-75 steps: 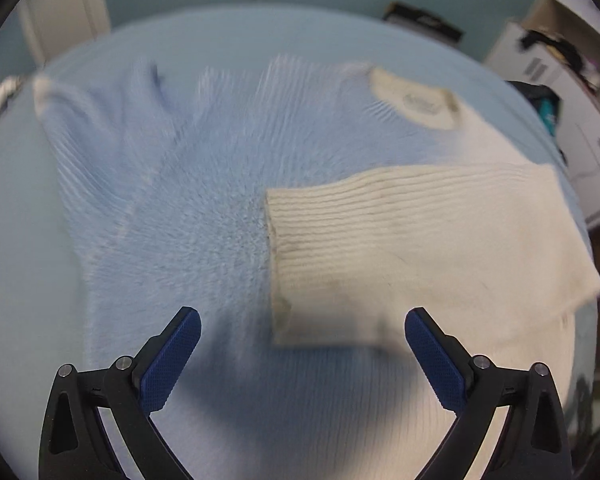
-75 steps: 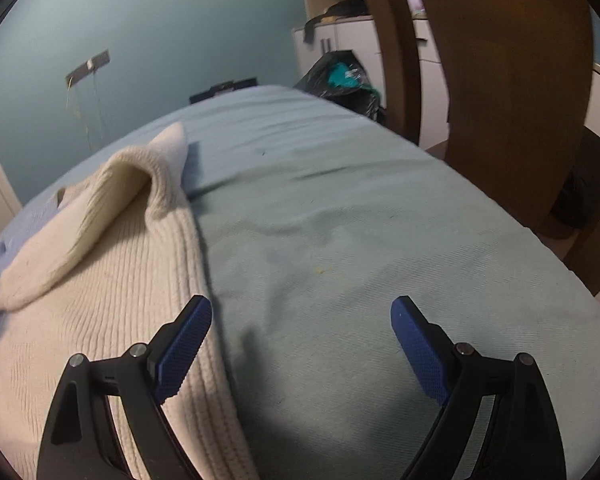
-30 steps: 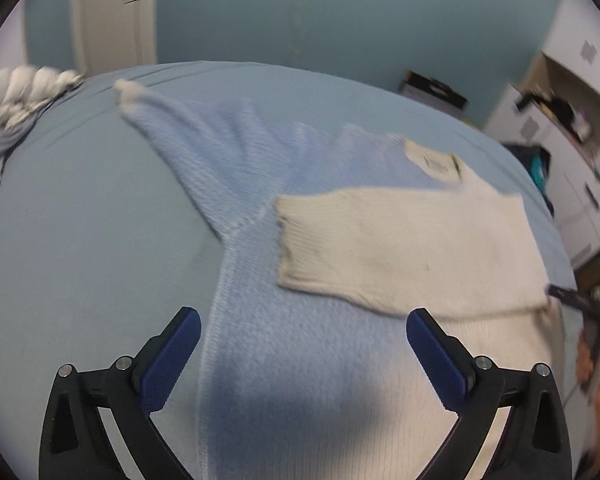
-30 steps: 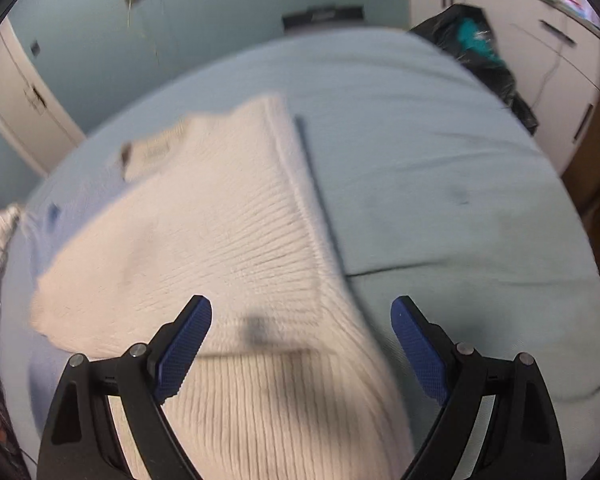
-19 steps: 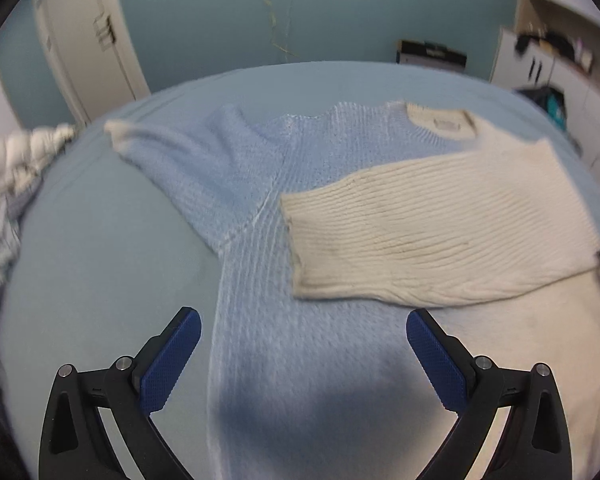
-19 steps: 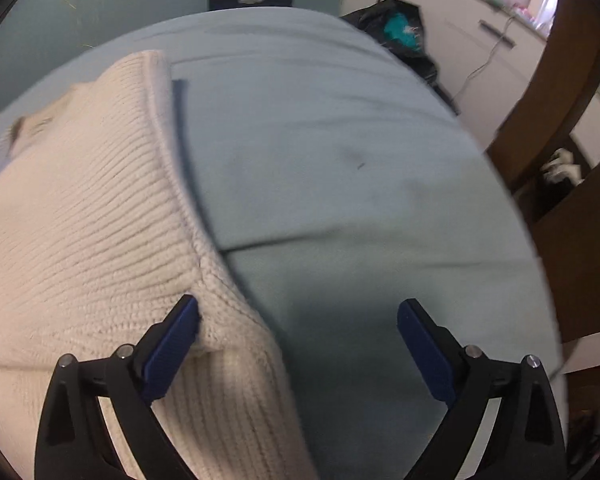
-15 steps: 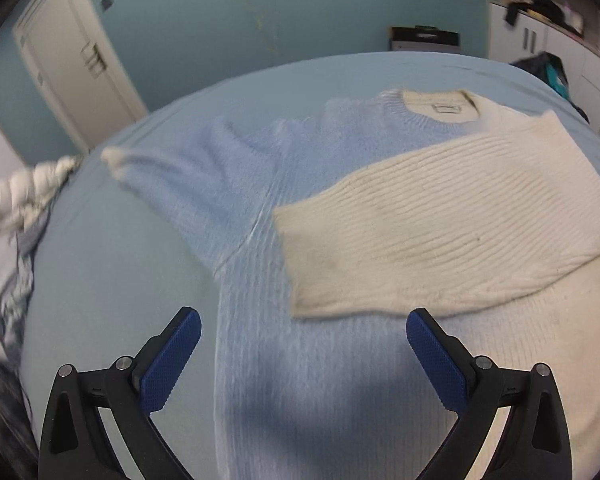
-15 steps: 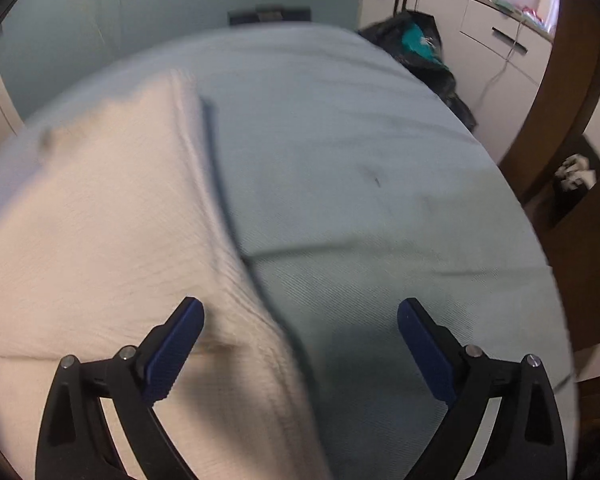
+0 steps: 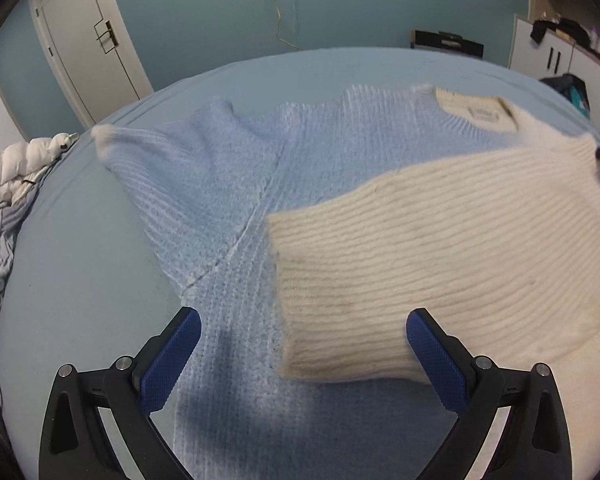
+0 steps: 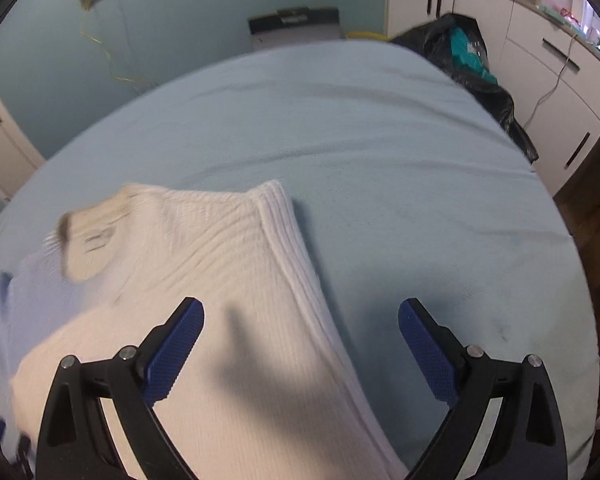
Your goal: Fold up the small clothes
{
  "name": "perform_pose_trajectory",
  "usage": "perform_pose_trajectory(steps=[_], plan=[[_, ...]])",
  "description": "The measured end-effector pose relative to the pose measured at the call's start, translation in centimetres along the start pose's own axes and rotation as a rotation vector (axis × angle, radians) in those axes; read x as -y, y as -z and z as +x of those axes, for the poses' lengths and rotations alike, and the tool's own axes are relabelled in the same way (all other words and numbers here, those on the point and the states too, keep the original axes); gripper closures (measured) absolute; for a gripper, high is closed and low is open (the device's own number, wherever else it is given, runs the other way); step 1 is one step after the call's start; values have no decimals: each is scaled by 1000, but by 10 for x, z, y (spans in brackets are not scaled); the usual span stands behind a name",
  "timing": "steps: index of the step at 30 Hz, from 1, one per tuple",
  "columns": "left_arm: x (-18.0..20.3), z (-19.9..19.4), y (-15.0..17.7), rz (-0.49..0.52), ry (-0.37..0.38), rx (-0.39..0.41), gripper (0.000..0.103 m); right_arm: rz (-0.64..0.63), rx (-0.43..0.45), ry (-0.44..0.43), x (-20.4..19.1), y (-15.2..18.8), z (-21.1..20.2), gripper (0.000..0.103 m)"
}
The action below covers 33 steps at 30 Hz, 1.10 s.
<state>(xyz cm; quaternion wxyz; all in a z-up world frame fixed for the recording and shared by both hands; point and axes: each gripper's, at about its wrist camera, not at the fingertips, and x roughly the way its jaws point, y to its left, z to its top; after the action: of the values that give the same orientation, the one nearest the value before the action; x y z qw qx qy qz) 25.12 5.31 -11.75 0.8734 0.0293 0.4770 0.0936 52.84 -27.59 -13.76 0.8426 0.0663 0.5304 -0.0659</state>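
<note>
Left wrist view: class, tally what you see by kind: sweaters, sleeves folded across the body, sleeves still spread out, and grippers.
Sweaters: 1, blue and cream sweater
Folded sleeves: 1, cream sleeve
Spread sleeves: 1, blue sleeve
Grippers: 1, left gripper, open
Total: 4

Neck label [image 9: 485, 112] inside the sweater [image 9: 340, 200] collar — print blurred, nothing readable

Teal walls [image 9: 204, 12] close in a bed [image 10: 380, 152] under a pale blue sheet. A white door [image 9: 88, 44] stands past its far left corner, white cabinets [image 10: 540, 60] along its right edge, a black bag [image 10: 476, 76] beside them.
</note>
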Motion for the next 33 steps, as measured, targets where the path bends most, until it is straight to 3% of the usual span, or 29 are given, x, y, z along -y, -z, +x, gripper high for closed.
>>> perform_pose_trajectory(steps=[2, 4, 8, 11, 14, 16, 18, 21, 25, 27, 29, 31, 33], plan=[[-2, 12, 7, 11, -7, -25, 0, 26, -13, 82, 6, -10, 17, 7], [-10, 15, 11, -27, 42, -15, 0, 44, -12, 169, 18, -18, 29, 7], [-24, 24, 17, -107, 130, -22, 0, 47, -30, 194, 33, -20, 43, 2], [-21, 17, 16, -84, 119, -15, 0, 33, -17, 201, 36, -18, 36, 2], [-29, -6, 12, -94, 74, 32, 0, 34, 75, 113, 30, -9, -4, 2], [-37, -24, 12, -129, 92, 86, 0, 58, 114, 8, 40, 9, -32, 1], [-38, -29, 9, -145, 122, 91, 0, 52, 63, -115, 48, 42, -54, 1], [-18, -13, 2, -74, 94, -1, 0, 24, -41, -273, 47, 90, -70, 1], [8, 17, 12, 15, 26, -102, 0, -119, -114, -239, 33, 145, -62, 1], [-2, 6, 12, -6, 42, -91, 0, -216, -148, -116, 22, 164, -41, 1], [-14, -6, 10, -37, 69, -136, 0, -286, -78, -35, 11, 171, -51, 1], [-34, -32, 17, -80, 117, -101, 0, -231, -116, -20, 14, 169, -62, 1], [-54, -55, 27, -83, 149, -86, 0, -154, -118, -102, 20, 172, -97, 2]])
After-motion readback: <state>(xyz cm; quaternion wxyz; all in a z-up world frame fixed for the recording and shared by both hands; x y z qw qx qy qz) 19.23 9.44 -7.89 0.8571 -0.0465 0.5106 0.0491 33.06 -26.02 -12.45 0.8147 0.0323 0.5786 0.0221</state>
